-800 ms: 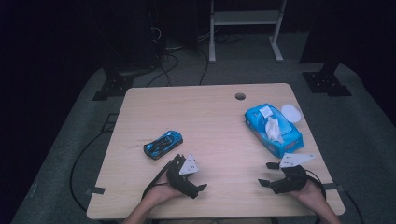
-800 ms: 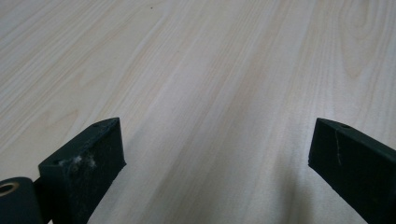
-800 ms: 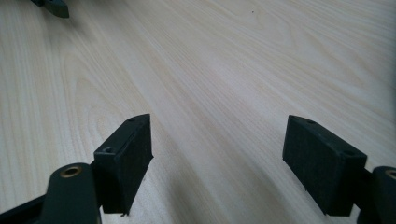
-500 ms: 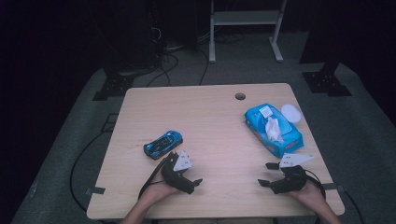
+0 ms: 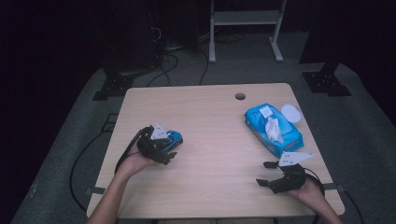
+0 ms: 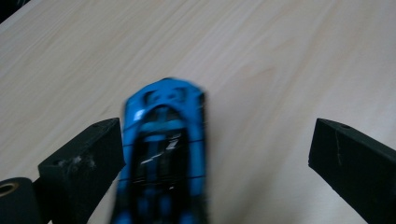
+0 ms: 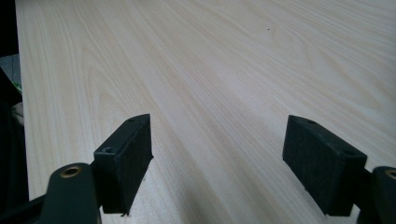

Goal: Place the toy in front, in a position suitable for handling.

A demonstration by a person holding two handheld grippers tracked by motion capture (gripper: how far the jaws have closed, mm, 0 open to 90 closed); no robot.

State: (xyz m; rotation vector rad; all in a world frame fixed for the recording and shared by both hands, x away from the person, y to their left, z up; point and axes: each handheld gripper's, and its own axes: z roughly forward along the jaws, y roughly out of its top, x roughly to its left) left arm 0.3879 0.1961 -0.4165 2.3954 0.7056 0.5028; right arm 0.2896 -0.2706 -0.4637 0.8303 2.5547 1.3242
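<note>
A small blue toy car (image 5: 175, 137) lies on the light wooden table (image 5: 210, 121), left of centre. My left gripper (image 5: 169, 146) is over its near end, held by a hand from the lower left. In the left gripper view the jaws stand wide open around the car (image 6: 163, 149), which lies close to the left jaw and well away from the right one. That gripper (image 6: 217, 140) grips nothing. My right gripper (image 5: 265, 173) rests near the front right edge, open over bare wood (image 7: 217, 135).
An open blue wipes pack (image 5: 273, 129) with a white tissue sticking out lies at the right, a round white lid (image 5: 292, 112) beside it. A cable hole (image 5: 240, 96) sits near the far edge. Stands and cables are on the floor behind.
My left gripper has moved left and away from the person to the blue car, which now lies between its open jaws. The right gripper has stayed put.
</note>
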